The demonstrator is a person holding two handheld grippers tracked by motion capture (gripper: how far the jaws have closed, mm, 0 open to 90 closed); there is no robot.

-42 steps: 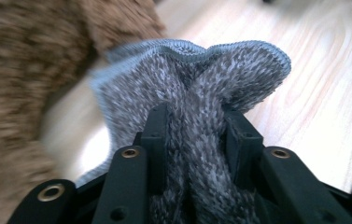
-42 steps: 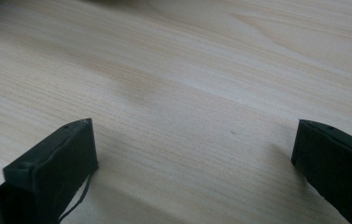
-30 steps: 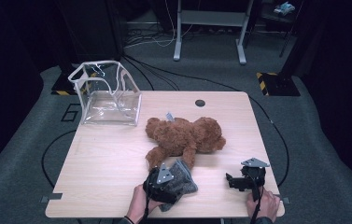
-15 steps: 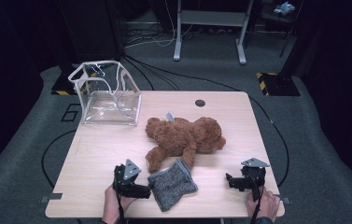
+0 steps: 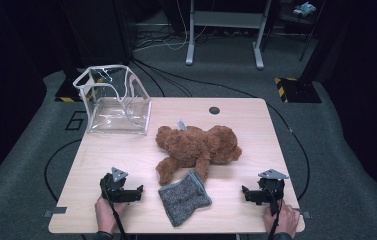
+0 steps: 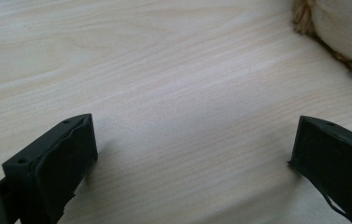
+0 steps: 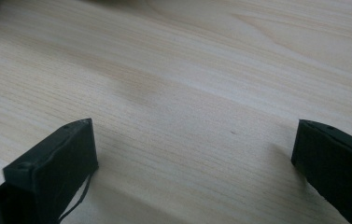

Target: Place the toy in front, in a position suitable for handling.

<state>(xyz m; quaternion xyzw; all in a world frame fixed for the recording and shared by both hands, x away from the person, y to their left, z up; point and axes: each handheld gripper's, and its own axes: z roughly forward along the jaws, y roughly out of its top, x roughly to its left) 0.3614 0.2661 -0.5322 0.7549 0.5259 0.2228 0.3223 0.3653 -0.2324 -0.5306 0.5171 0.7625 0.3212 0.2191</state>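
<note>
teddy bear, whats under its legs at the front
A corner of the grey cloth reaches the teddy bear by its legs; whether it tucks beneath cannot be told. Otherwise table; anything below its body is covered.

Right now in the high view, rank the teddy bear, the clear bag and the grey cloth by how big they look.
1. Teddy bear and clear bag: close in apparent size. The bag sits farther from the camera, so I would not rank one over the other.
2. Grey cloth: clearly smallest, though nearest the camera.
</note>
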